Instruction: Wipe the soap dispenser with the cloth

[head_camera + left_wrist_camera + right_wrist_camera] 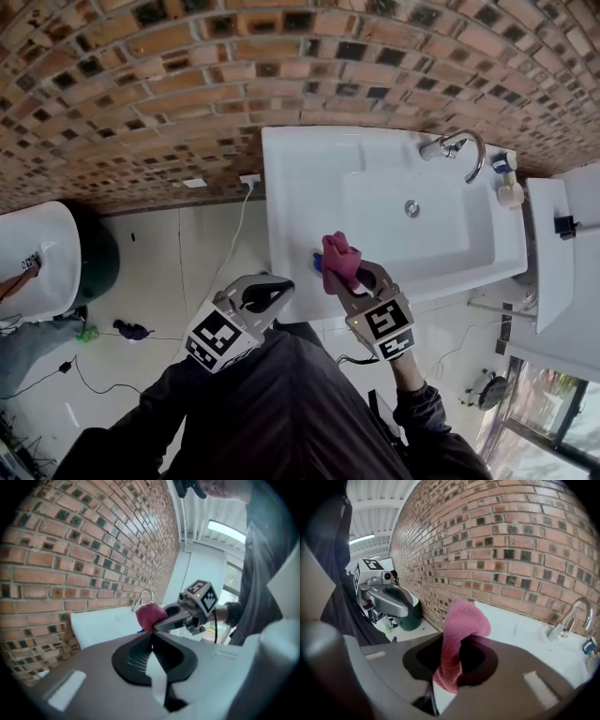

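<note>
Head view, right gripper (345,281) pinching cloth (339,255) bunched beyond its tips, left gripper (281,289) pressed together, empty, dispenser (510,193) far right.

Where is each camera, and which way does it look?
Head view: on the person's head, facing steeply down at the white sink and brick wall; left gripper, right gripper and dark clothing show.
Left gripper view: on the left gripper, looking along its shut jaws at the right gripper holding the pink cloth; dark clothing at right.
Right gripper view: on the right gripper, looking past the cloth in its jaws at wall and faucet; left gripper at left.
Shared: each gripper view shows the other gripper, sink and faucet.
</note>
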`<action>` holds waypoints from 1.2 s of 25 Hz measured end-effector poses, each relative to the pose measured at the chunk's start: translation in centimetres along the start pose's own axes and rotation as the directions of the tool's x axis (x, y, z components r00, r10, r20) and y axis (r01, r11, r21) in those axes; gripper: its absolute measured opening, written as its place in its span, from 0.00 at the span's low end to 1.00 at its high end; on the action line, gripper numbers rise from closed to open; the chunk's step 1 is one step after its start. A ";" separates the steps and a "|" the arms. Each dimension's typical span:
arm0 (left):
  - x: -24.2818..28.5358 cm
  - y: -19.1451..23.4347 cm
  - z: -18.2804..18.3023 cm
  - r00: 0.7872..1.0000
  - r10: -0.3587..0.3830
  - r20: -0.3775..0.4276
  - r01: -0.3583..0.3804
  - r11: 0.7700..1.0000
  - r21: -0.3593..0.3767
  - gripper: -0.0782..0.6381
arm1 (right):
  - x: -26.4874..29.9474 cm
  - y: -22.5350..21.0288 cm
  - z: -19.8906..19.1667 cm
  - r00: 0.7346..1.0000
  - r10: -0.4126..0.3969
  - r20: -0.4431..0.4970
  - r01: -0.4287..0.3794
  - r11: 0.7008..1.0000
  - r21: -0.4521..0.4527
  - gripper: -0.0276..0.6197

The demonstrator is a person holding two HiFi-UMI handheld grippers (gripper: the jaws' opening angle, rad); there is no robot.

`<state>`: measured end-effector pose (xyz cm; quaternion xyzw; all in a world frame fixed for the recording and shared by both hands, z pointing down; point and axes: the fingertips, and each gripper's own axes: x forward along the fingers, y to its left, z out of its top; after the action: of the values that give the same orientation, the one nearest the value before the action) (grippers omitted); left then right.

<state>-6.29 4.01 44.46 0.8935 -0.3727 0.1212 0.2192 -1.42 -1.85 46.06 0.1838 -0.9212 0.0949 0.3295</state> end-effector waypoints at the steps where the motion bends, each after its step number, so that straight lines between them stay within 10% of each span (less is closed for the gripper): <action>1: 0.0 0.3 0.0 1.000 -0.007 -0.006 0.007 1.000 0.000 0.11 | -0.5 -0.1 0.1 0.999 -0.014 0.032 0.013 1.000 0.027 0.15; 10: 0.9 1.5 -0.2 0.992 -0.102 -0.079 0.105 0.994 0.032 0.11 | -1.5 -0.4 -5.6 0.992 -0.118 0.042 0.102 0.954 0.283 0.15; 30: 1.2 1.8 -0.6 0.980 -0.142 -0.142 0.151 0.987 0.058 0.11 | 4.4 1.2 -12.6 0.995 -0.059 -0.082 0.087 0.908 0.410 0.15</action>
<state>-6.77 2.50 46.01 0.9150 -0.2855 0.1789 0.2219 2.15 1.77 58.44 0.2802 -0.8613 0.2810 0.3175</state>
